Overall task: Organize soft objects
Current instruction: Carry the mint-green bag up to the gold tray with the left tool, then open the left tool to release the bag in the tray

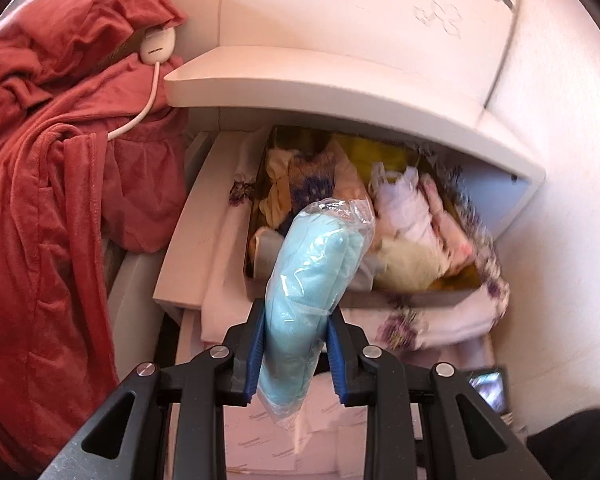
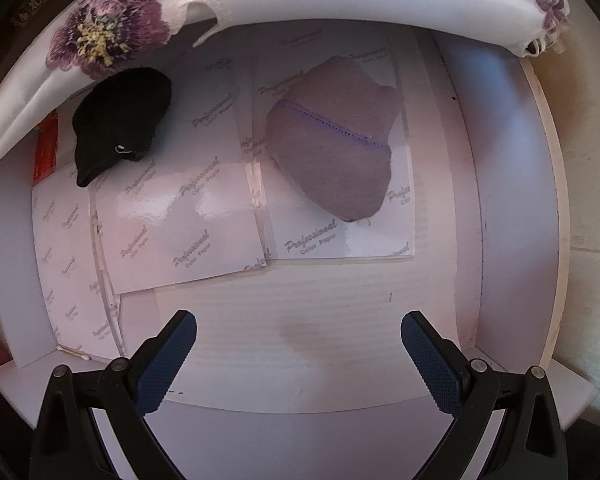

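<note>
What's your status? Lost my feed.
Left gripper shut on bagged blue cloth. Right gripper open, empty. Box ahead already crowded.

A white shelf (image 1: 340,92) is overhanging the box (image 1: 400,300), leaving only a low gap above it. Inside the box, cloth bundles (image 1: 412,220) are crowding the far and right side. Left of the box, a red blanket (image 1: 52,200) is walling off that flank.

Left wrist view slants down at a drawer (image 1: 380,296); right looks straight down.
</note>
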`<state>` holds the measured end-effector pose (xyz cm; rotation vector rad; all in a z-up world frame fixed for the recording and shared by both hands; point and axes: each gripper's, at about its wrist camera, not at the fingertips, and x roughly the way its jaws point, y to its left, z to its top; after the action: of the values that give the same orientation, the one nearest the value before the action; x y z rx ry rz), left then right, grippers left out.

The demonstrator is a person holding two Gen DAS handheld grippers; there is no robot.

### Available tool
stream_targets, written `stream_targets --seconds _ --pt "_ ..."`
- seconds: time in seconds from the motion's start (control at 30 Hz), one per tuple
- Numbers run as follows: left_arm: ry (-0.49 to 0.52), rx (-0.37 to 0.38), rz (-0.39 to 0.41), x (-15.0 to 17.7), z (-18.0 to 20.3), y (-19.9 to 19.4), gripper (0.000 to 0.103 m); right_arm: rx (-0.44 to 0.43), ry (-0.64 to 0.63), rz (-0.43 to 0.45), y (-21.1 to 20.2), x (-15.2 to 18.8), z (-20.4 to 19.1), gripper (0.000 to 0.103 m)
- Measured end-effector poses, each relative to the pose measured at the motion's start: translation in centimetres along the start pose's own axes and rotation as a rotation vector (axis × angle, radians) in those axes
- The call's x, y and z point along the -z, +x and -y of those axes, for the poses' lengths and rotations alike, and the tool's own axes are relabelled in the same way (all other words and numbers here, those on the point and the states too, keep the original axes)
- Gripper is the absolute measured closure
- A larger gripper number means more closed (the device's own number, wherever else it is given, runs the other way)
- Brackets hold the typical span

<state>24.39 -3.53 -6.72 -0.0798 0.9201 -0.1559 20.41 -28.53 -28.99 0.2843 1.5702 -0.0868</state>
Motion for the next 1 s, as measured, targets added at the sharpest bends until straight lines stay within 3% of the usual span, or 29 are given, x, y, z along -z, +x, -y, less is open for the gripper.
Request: stream_targets --seconds 0.3,0.47,0.6,0.7,0.77,0.9,1.0 --pt "-0.185 0.132 -0.005 -5.8 -2.2 1.9 0.076 -0.027 0.002 0.002 0.1 -0.1 -0.7 0.0" --pt "-0.198 0.181 0.0 -7.6 -1.0 3.9 0.076 -0.042 0.001 0.003 0.0 -0.1 -0.9 0.0" --pt "-0.116 0.212 -0.031 -8.3 1.7 6.5 0.076 -0.05 -0.005 0.002 -0.3 -0.3 -1.6 0.0" --pt "-0.014 0.192 -0.047 -8.5 3.7 8.2 0.076 -0.059 -0.001 -0.001 -0.4 -0.4 -1.7 0.0" --pt "0.032 0.183 -0.106 -8.2 4.3 10.3 0.075 -0.063 -0.001 -0.002 -0.4 -0.4 -1.6 0.0" --pt "0.046 0.136 -0.17 -7.1 4.1 12.9 0.072 -0.066 -0.006 -0.001 -0.4 -0.4 -1.7 0.0" --pt "-0.003 0.175 -0.174 -6.7 3.2 12.9 0.063 -0.07 -0.006 -0.003 -0.2 -0.4 -1.9 0.0"
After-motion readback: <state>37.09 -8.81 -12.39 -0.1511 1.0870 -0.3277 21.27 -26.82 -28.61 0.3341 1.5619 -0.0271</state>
